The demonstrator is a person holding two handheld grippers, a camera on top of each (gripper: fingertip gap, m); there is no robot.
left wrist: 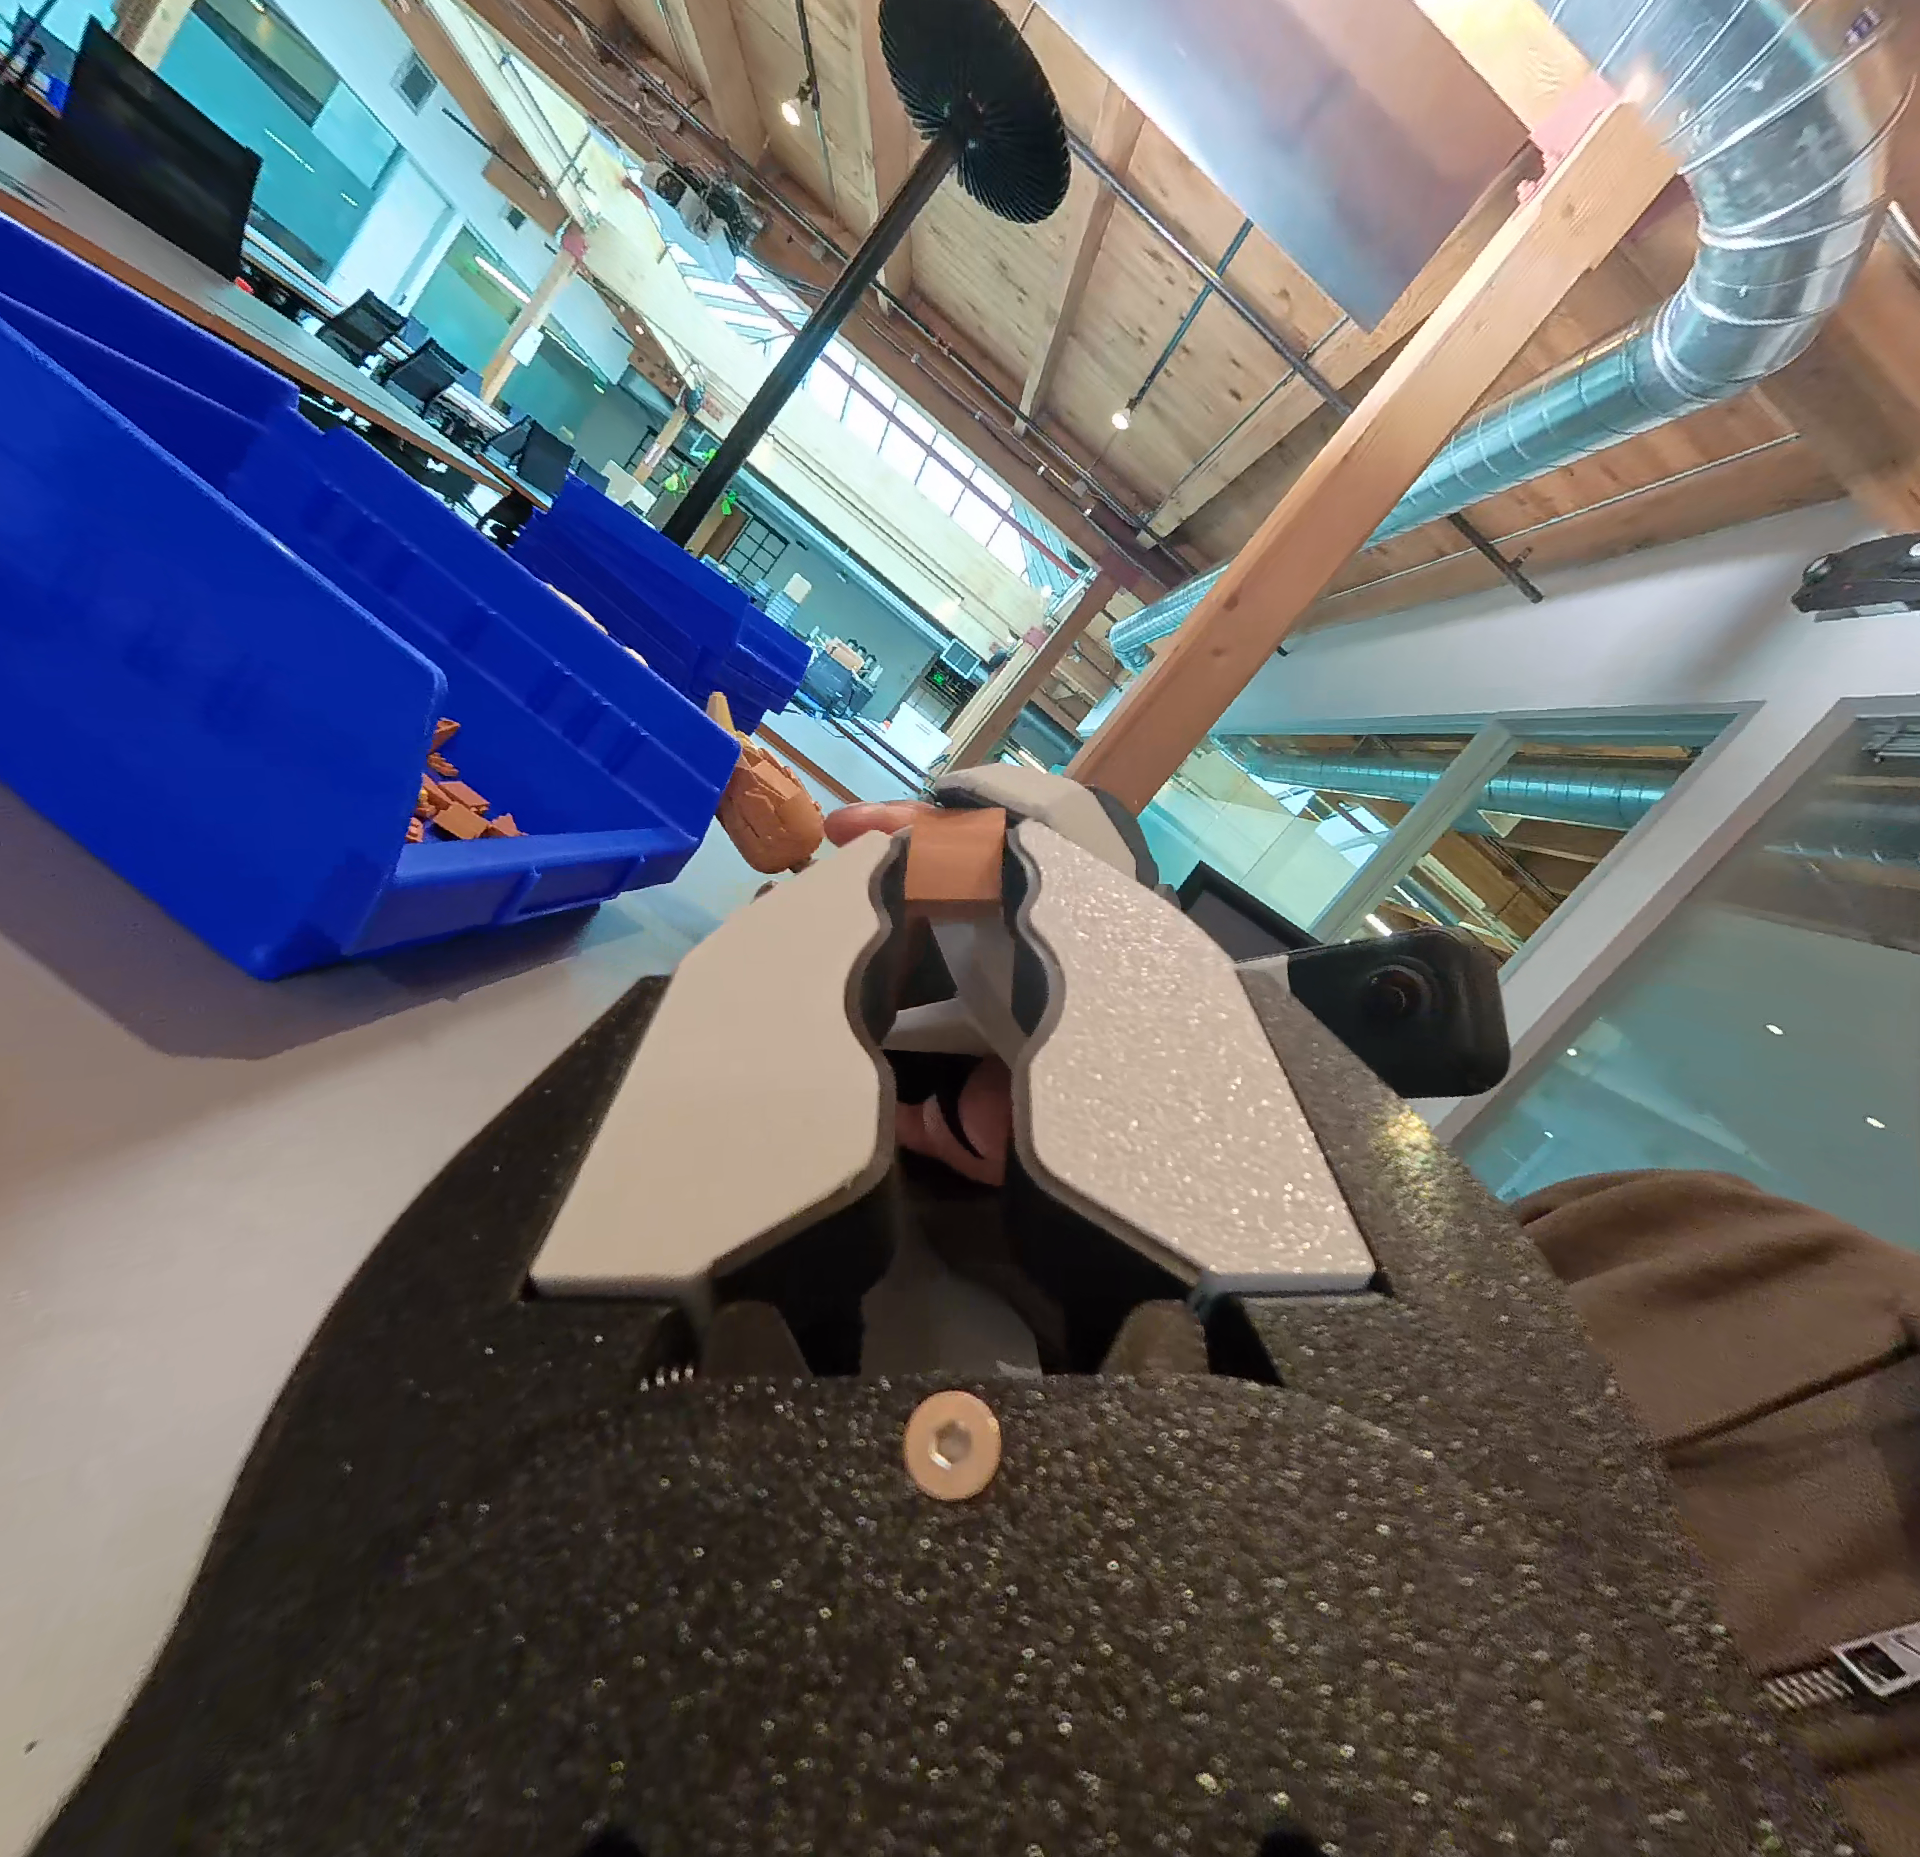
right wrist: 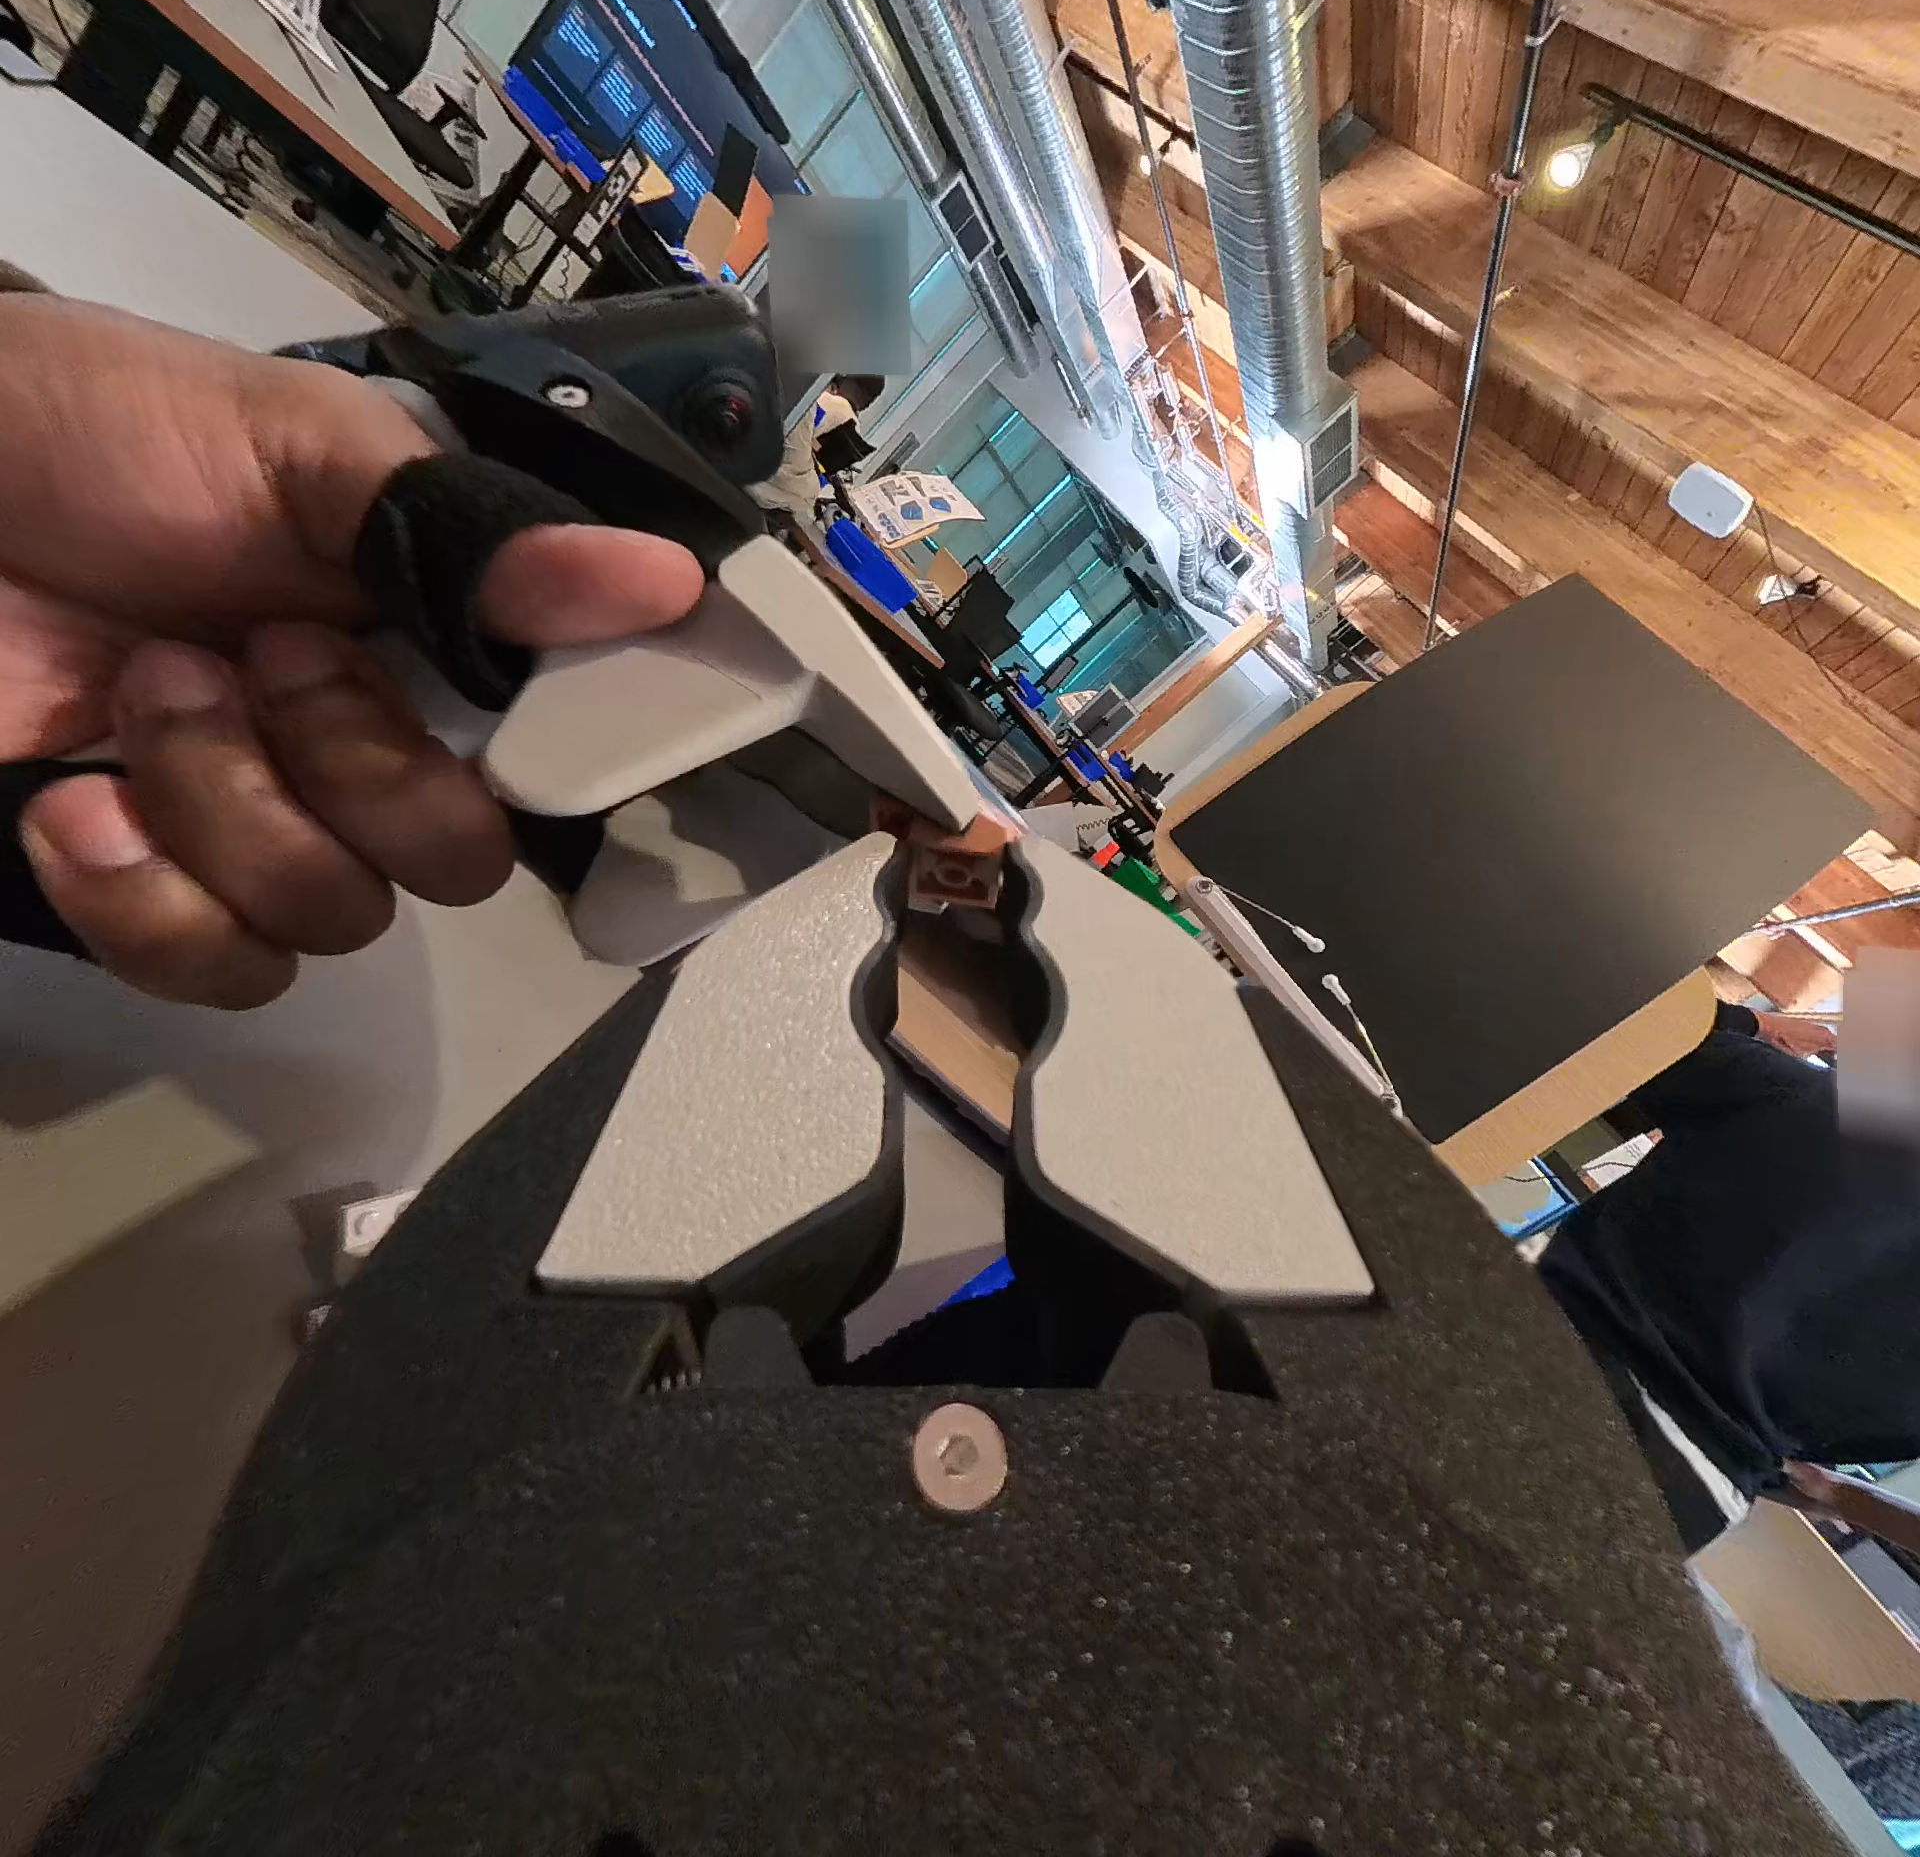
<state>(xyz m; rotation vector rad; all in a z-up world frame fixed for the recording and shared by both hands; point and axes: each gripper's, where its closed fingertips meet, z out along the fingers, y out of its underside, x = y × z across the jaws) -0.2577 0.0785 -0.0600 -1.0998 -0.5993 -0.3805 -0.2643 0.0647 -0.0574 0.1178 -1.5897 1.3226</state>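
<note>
A small brown brick (left wrist: 951, 862) is pinched at the tips of the left gripper (left wrist: 951, 867), centre of the frame. The right gripper (right wrist: 951, 877) is likewise clenched on a brown brick (right wrist: 948, 877), possibly the same one. The grips should be kept firm and the tips squarely aligned. Blue bins (left wrist: 312, 664) with brown pieces (left wrist: 457, 805) are seen at left; a brown figure (left wrist: 764, 820) lies just beside the tips.

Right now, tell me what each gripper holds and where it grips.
Both pinch small brown bricks at their fingertips: the left gripper holds a brown brick; the right gripper holds another brown piece.
</note>
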